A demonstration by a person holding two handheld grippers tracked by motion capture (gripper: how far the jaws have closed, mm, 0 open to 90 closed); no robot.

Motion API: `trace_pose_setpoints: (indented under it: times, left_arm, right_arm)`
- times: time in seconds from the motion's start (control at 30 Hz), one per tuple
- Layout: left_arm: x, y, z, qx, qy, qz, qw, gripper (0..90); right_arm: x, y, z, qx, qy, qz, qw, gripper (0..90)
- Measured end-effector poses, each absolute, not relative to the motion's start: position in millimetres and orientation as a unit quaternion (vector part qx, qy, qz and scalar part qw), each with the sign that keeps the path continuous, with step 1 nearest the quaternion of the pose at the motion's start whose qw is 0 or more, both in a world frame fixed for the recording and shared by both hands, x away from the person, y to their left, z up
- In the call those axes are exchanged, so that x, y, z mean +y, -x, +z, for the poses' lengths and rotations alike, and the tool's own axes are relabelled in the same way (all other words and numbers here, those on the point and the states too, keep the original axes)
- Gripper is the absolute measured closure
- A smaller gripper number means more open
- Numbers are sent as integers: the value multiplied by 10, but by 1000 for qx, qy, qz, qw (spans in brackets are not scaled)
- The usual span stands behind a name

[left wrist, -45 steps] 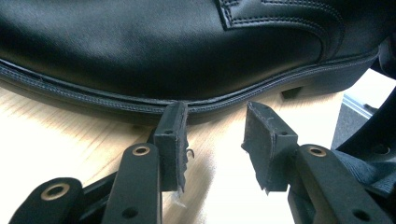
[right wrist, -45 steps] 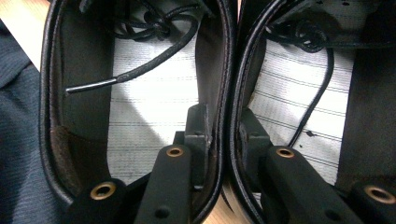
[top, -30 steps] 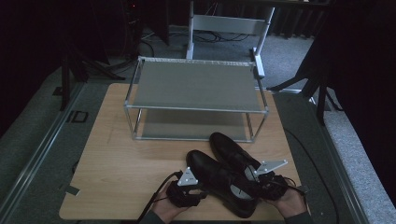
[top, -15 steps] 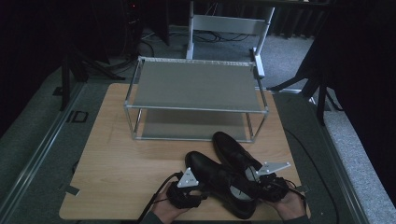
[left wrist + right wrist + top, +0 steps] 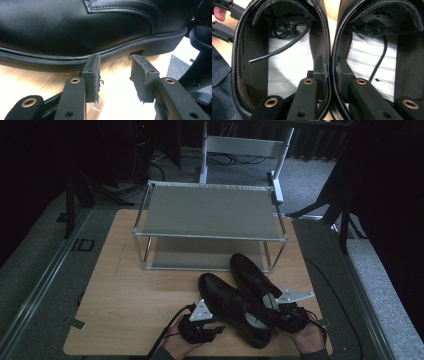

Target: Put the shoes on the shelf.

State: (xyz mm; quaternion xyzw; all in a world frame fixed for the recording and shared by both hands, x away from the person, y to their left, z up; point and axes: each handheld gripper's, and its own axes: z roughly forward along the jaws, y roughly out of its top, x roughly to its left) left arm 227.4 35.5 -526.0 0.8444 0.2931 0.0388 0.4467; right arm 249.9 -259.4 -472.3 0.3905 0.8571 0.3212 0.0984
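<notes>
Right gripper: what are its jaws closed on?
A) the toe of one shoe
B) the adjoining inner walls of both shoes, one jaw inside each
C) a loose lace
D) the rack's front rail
B: in the right gripper view the right gripper has one jaw inside the left shoe and one inside the right shoe, pinching their touching collars together.

The high view looks forward and down on my worktop (image 5: 125, 305) from above my side, far enough back to take in the rack (image 5: 210, 212) beyond the shoes (image 5: 235, 307). My left tongs (image 5: 115, 75) carry a camera low by the near shoe's sole, facing its side from very close. My right tongs (image 5: 329, 72) look straight into both shoes' openings (image 5: 287, 57). All three views share the shoes.
</notes>
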Motion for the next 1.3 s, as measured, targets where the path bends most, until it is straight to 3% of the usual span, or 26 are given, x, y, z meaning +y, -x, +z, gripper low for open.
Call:
trace_pose_setpoints:
  times: [1.3]
  left_arm:
    - [579,-2745,-5139,358,-804,103,463,575]
  right_arm:
    - [-2219,-3093,-4636,816,-433,355,140,813]
